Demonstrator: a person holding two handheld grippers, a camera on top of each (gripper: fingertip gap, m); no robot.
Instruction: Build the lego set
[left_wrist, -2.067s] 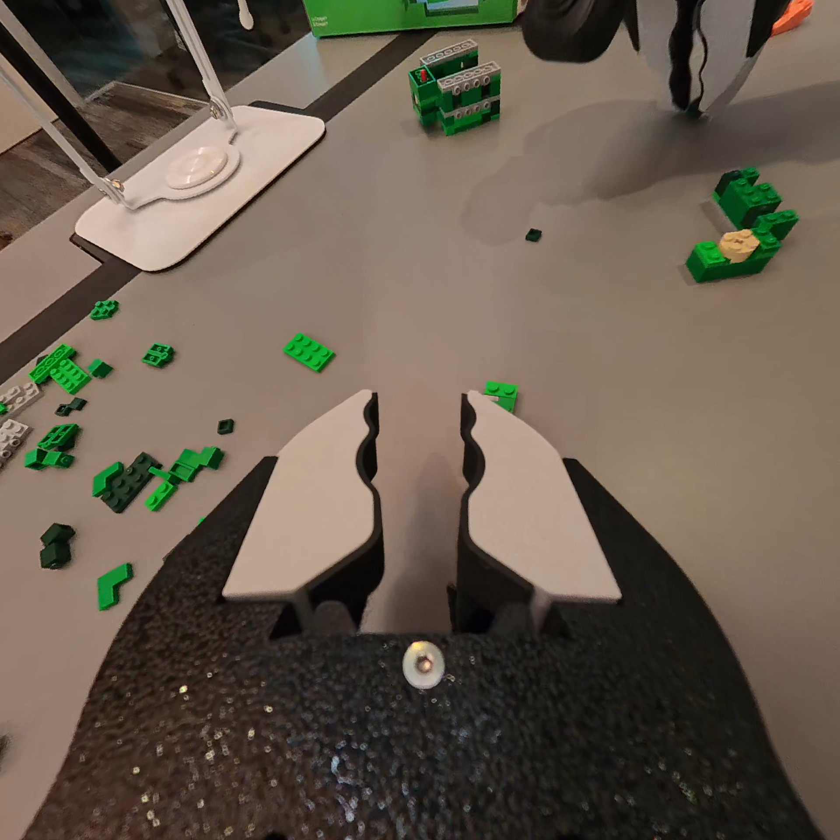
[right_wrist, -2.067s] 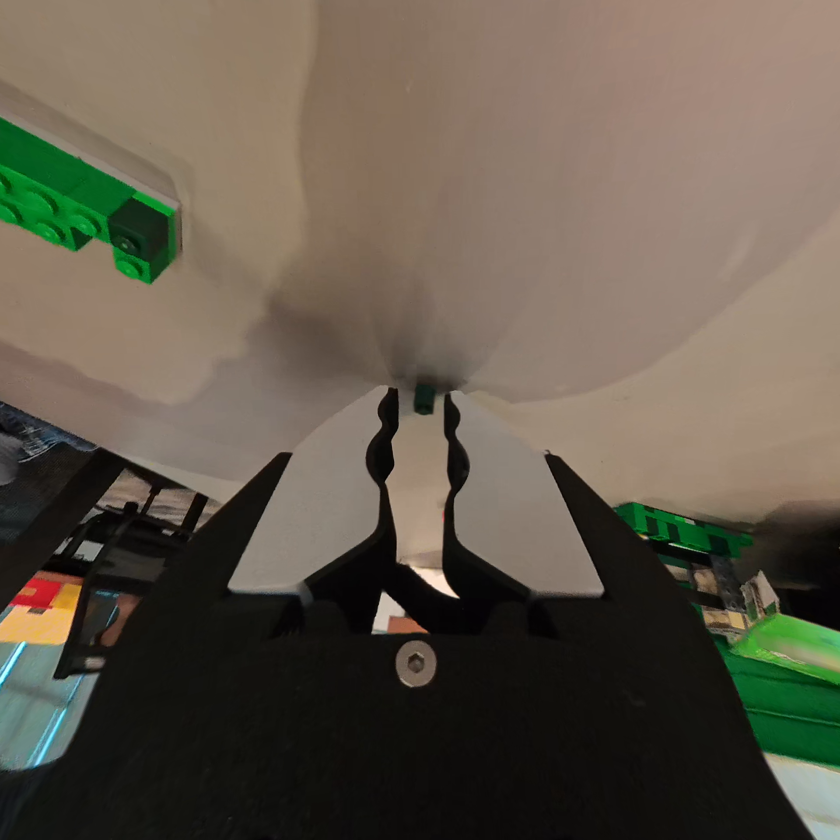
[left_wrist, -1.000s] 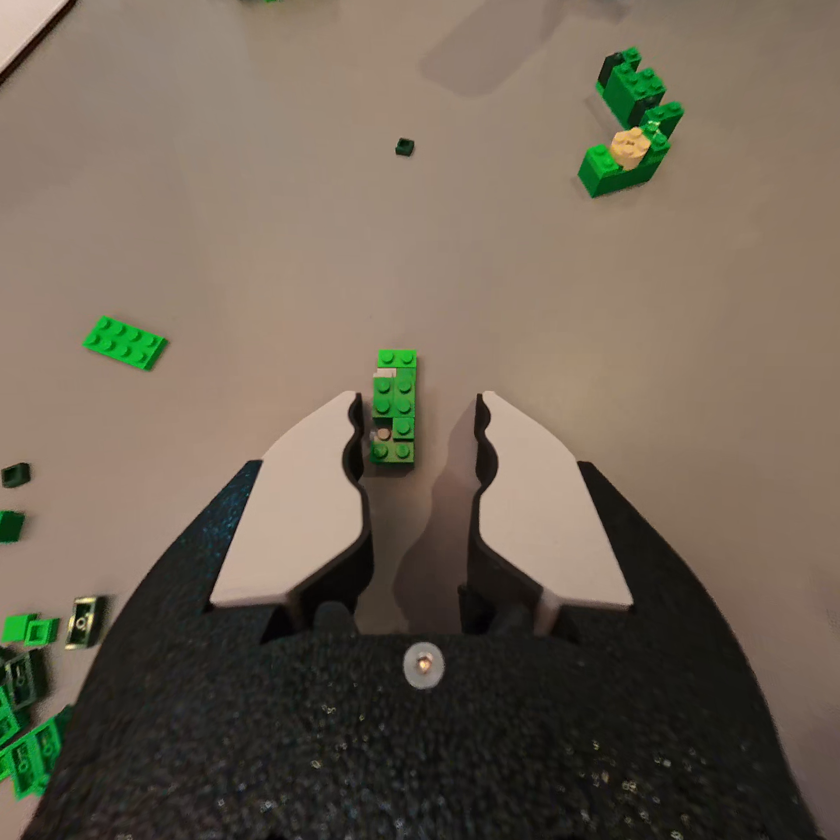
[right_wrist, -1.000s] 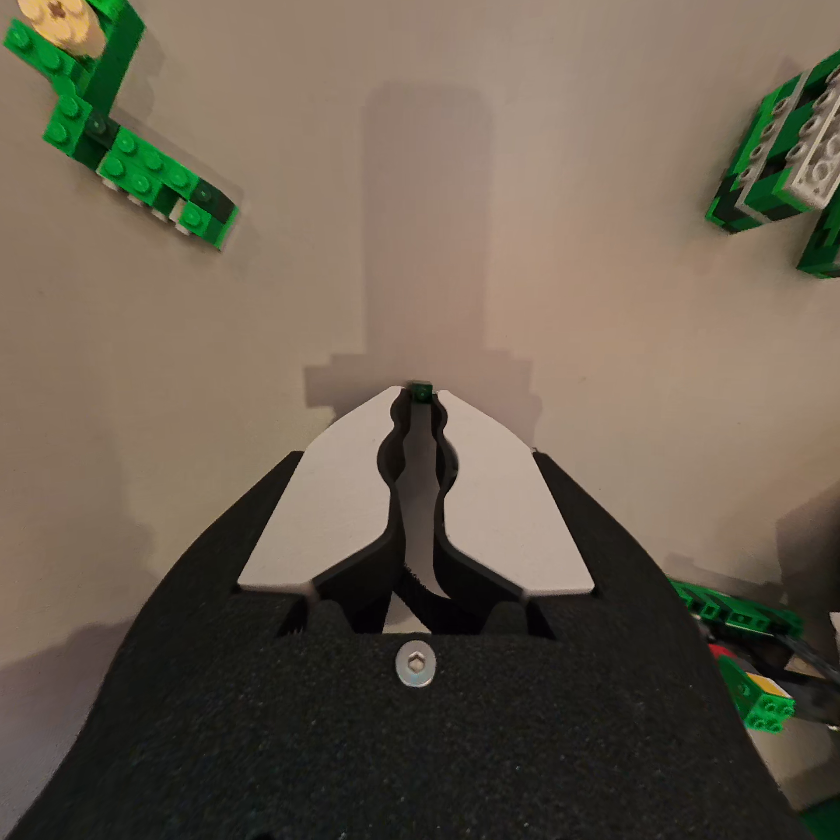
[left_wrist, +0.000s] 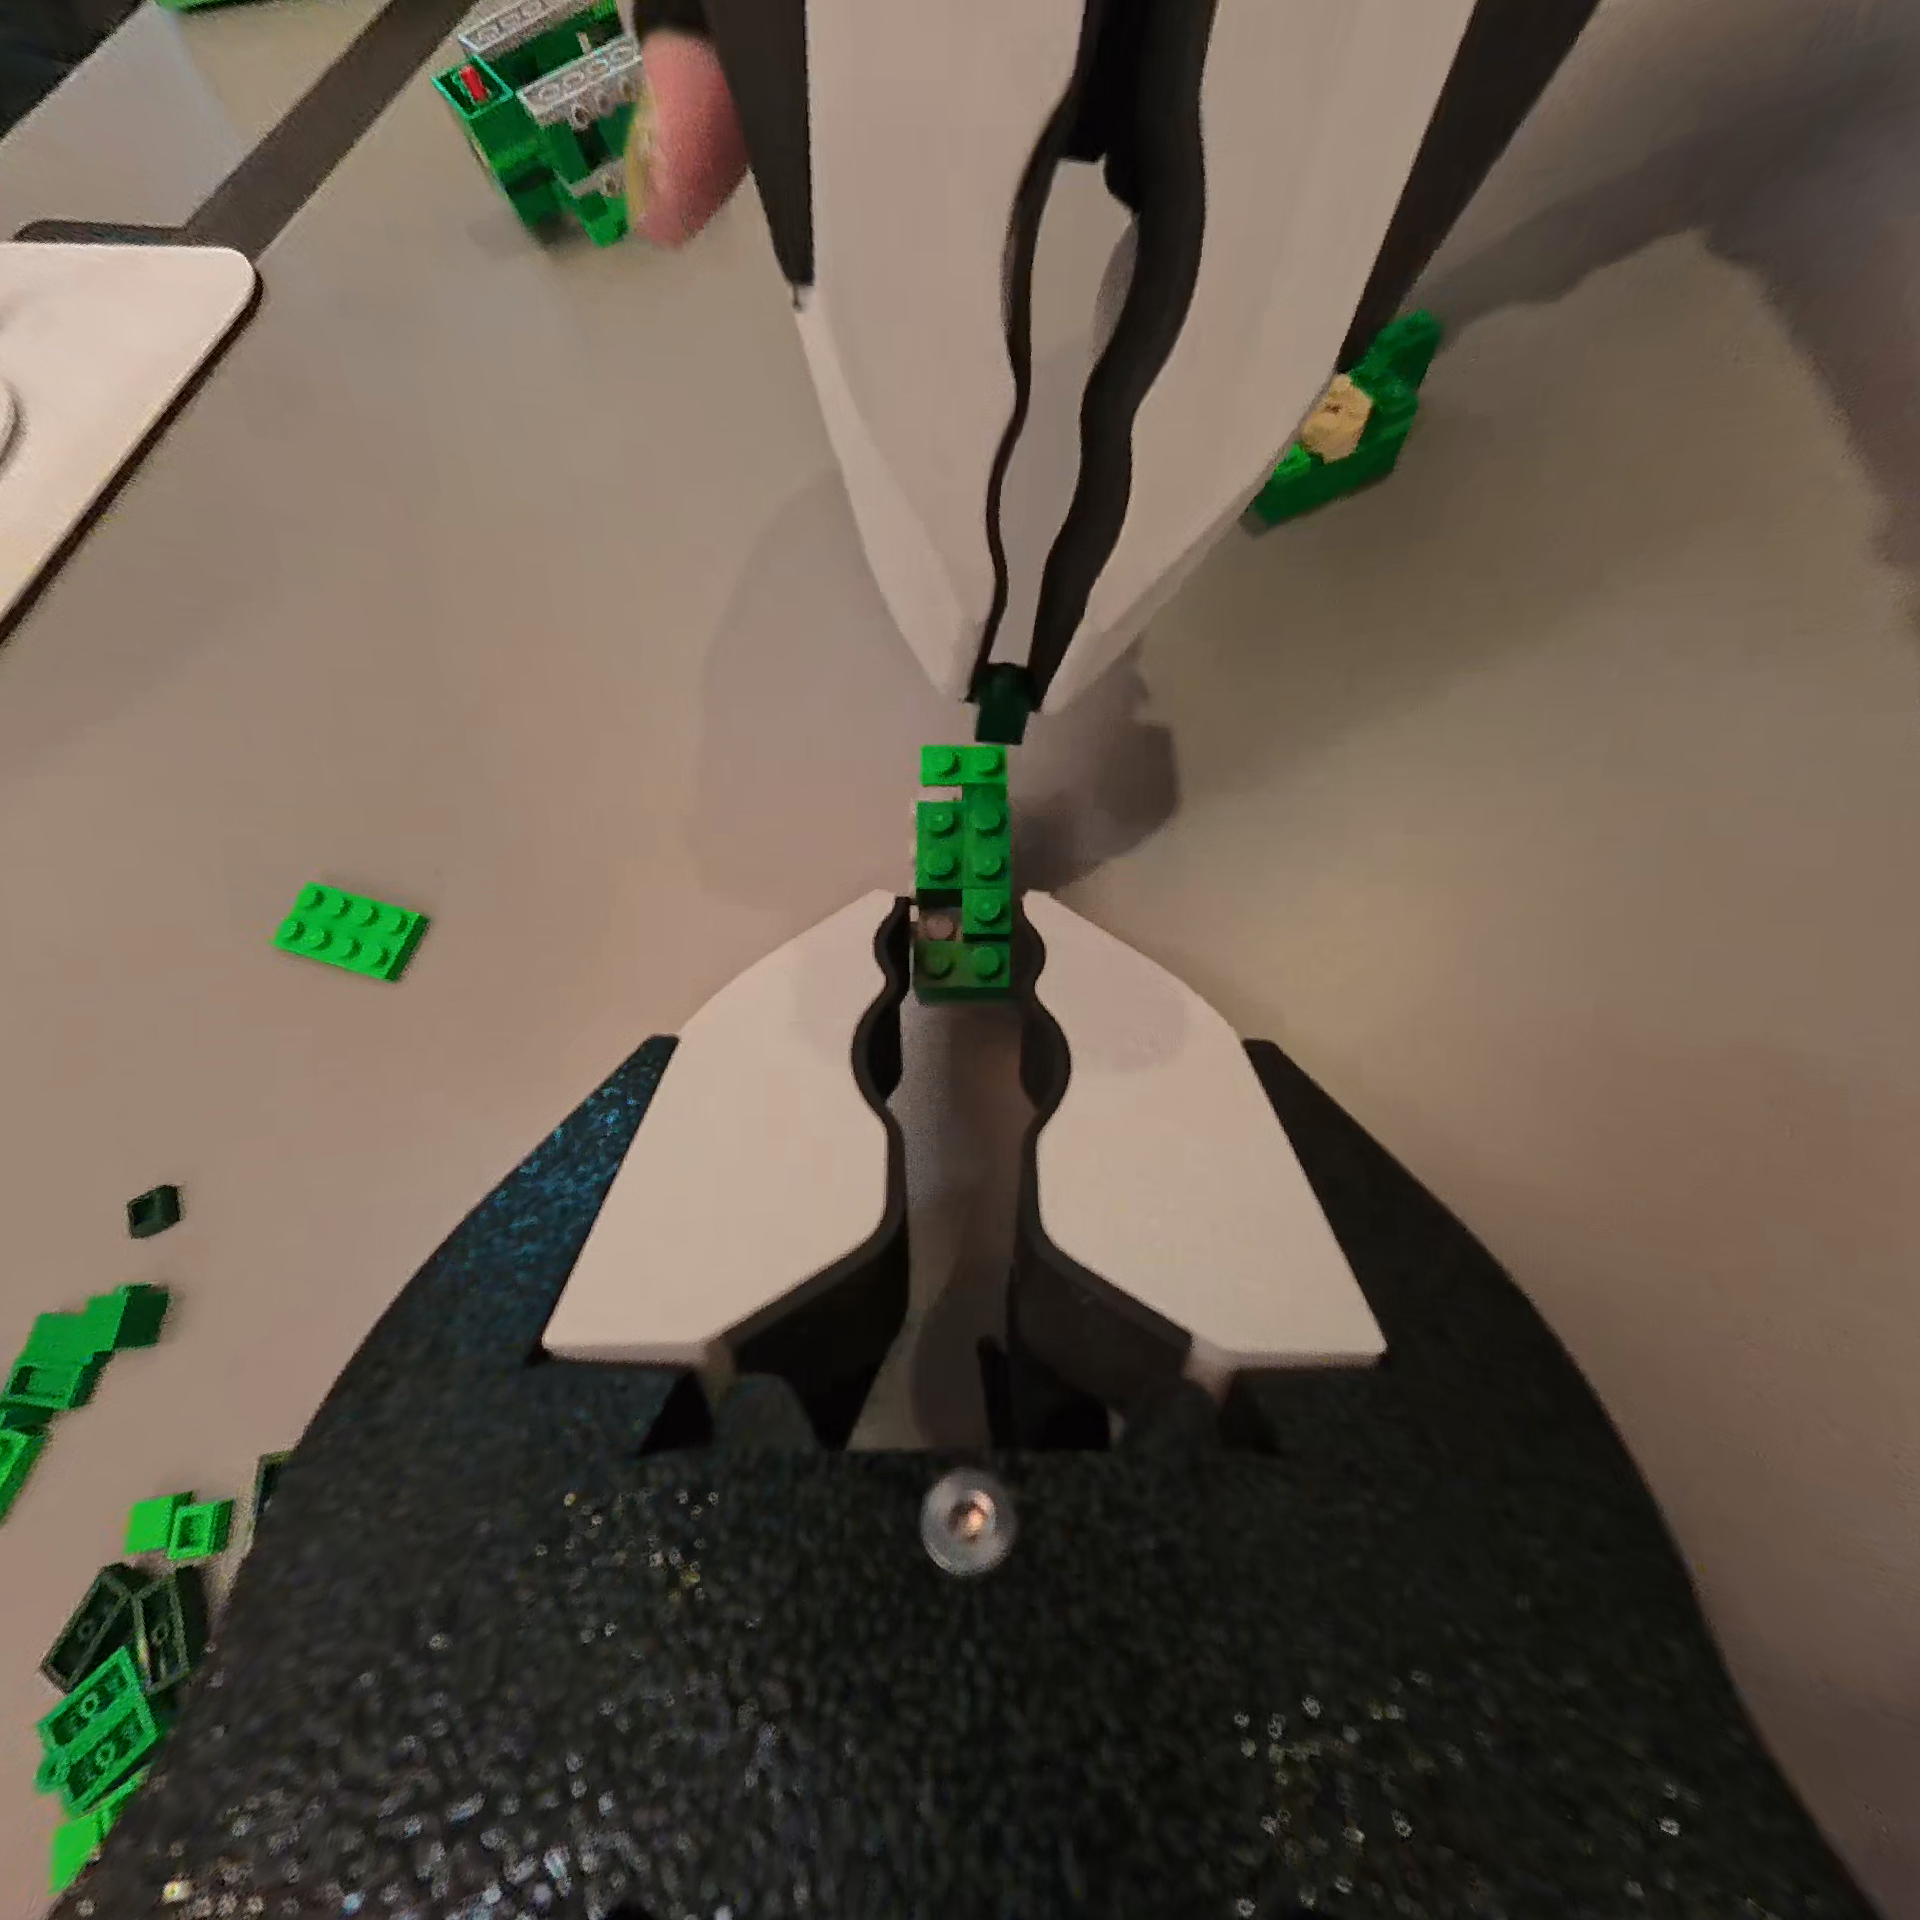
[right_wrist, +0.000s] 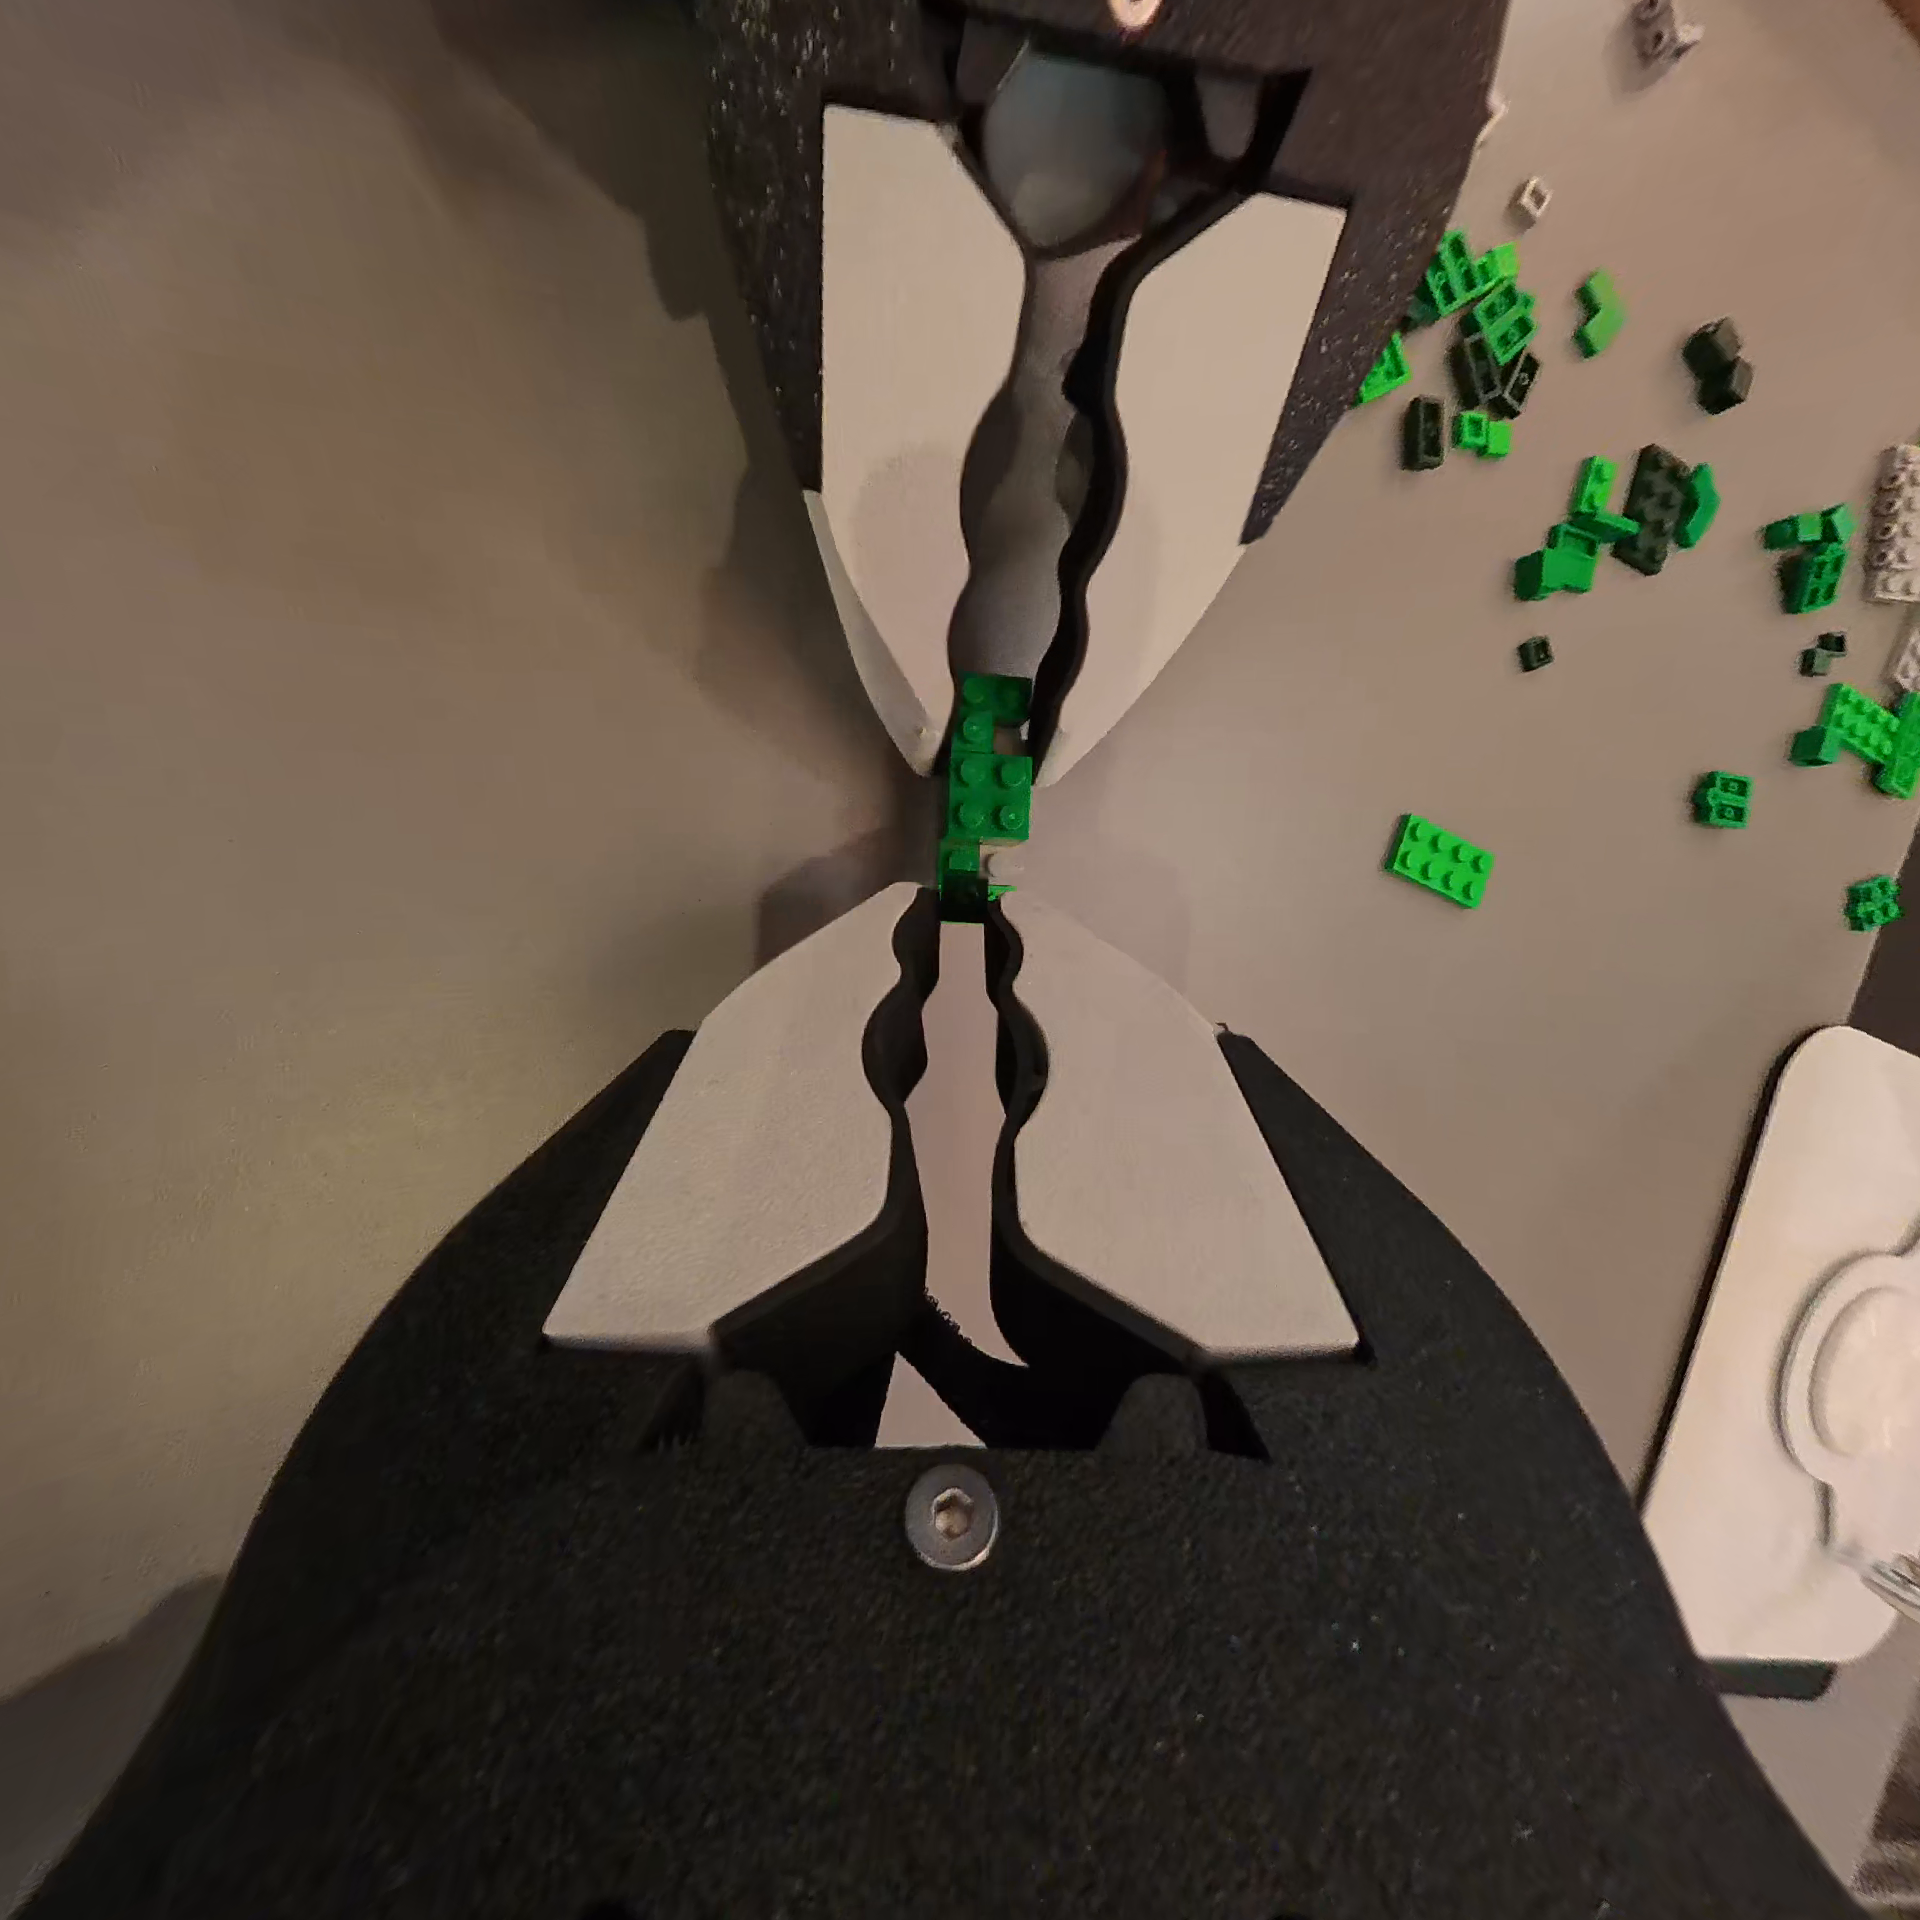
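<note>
The left gripper (left_wrist: 961, 940) is narrowed onto the near end of a small green brick strip (left_wrist: 966, 873), its two tips pressing the strip's sides while the strip lies flat on the grey table (left_wrist: 520, 623) and reaches forward past the tips. In this left wrist view the right gripper (left_wrist: 1003, 691) comes down from the top of the frame, pinching a tiny dark green piece (left_wrist: 1000, 715) that hangs just beyond the strip's far end; whether the two touch is unclear. A loose green plate (left_wrist: 350, 932) lies to the left, a bigger green and grey build (left_wrist: 540, 135) sits far back, and a green build with a tan round piece (left_wrist: 1340, 436) stands to the right. In the right wrist view the right gripper (right_wrist: 961, 904) shows closed tips right at the strip (right_wrist: 987, 790), the dark piece almost hidden there, and the left gripper (right_wrist: 987, 727) faces it from above. Only this view shows the scattered green bricks (right_wrist: 1621, 520) and the white base plate (right_wrist: 1766, 1351) on the right.
</note>
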